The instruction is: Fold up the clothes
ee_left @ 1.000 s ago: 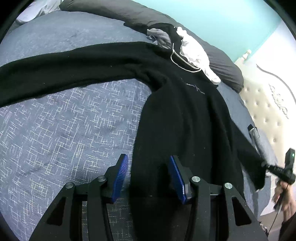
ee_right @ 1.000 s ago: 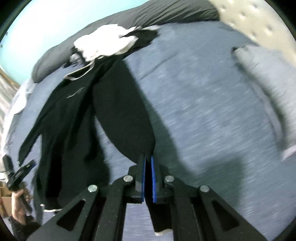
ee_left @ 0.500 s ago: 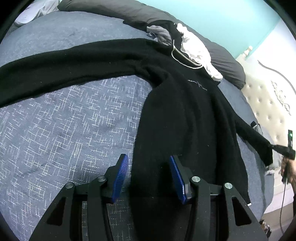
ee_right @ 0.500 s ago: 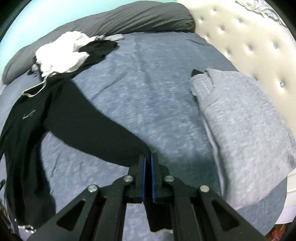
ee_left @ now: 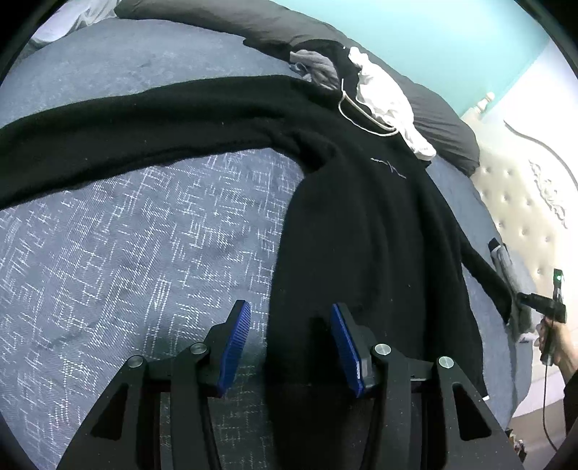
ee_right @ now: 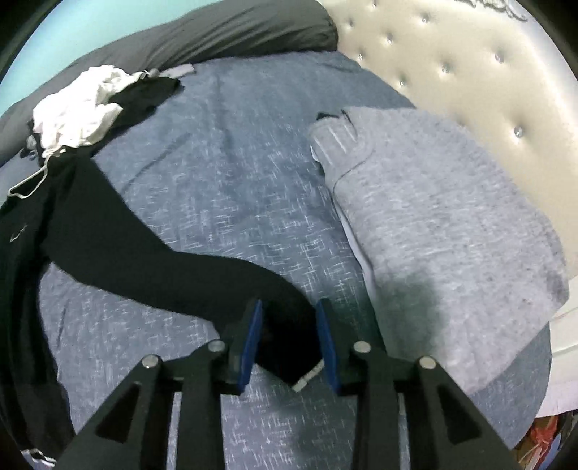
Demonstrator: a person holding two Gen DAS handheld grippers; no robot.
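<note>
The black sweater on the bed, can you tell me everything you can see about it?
The black sweater looks soft and fuzzy, with a small pale squiggle on the chest. It lies flat on the blue-grey bedspread, both sleeves spread out to the sides. A white garment rests by its neck. The left gripper is open over its hem. The right gripper is open around one sleeve's cuff, which has a white edge.

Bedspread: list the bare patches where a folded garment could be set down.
Free: the bedspread between the black hoodie's outstretched sleeve and body; another stretch between its other sleeve and the folded grey garment. Crowded: the clothes pile by the dark pillow.
</note>
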